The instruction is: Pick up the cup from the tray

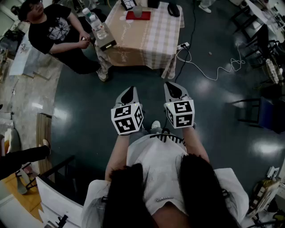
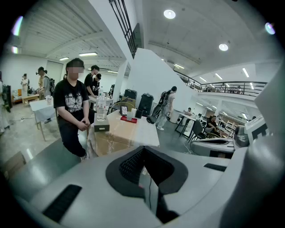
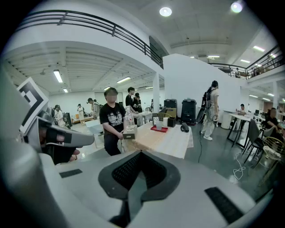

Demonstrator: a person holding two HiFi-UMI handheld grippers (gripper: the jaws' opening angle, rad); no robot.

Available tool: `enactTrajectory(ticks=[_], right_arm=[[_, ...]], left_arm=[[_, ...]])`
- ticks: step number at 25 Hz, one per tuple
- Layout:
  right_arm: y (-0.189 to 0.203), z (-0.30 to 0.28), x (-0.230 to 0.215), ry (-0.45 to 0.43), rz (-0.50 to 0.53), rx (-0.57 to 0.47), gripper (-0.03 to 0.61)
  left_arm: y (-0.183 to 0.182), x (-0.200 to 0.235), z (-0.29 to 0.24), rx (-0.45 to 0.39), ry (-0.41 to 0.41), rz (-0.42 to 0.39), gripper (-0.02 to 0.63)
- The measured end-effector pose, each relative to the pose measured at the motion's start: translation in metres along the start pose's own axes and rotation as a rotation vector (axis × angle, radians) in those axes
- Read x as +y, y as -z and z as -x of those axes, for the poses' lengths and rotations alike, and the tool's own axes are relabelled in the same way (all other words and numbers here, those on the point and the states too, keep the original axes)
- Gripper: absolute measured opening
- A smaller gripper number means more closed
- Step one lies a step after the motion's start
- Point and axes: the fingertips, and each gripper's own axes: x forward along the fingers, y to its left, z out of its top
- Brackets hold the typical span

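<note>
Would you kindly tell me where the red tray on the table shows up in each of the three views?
Head view: red tray at top centre, on the far end of the table.
Left gripper view: red tray just left of centre, mid-height.
Right gripper view: red tray just right of centre.
Shared landmark: person in a black T-shirt beside the table.

Ahead of you stood a table (image 1: 147, 40) draped in checks. On it lay a red tray (image 1: 143, 16) at the far edge, a dark rounded object (image 1: 173, 9) near the far right corner, and a grey box (image 1: 106, 41) at the left edge.
</note>
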Motion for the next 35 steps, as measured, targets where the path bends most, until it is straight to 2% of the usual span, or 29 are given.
enactTrajectory(ticks=[11,24,25,27,28,32,35], right_arm=[[-0.001,0.006,-0.019,-0.005,-0.006,-0.012,0.006],[0.002,-0.003,-0.029,-0.102,-0.031,-0.032,0.009],[-0.002,-0.005,-0.030,-0.107,-0.039,-0.046,0.019],[-0.010,-0.011,-0.030,-0.120,-0.048,-0.068,0.116],[-0.013,-0.015,-0.030,-0.123,-0.046,-0.072,0.143],[-0.026,-0.036,-0.037,-0.105,-0.027,-0.087,0.177],[-0.040,-0.051,-0.040,-0.117,-0.016,-0.108,0.234]], left_arm=[[-0.003,-0.019,-0.003,-0.012,-0.009,-0.015,0.006],[0.008,-0.024,-0.017,0.001,-0.043,0.000,0.006],[0.005,-0.023,-0.019,-0.004,-0.041,-0.002,0.006],[-0.002,-0.020,-0.025,-0.015,-0.036,-0.007,0.006],[-0.004,-0.018,-0.029,-0.019,-0.035,-0.008,0.006],[-0.014,-0.008,-0.051,-0.018,-0.030,-0.003,0.006],[-0.025,0.002,-0.067,-0.012,-0.032,0.008,0.006]])
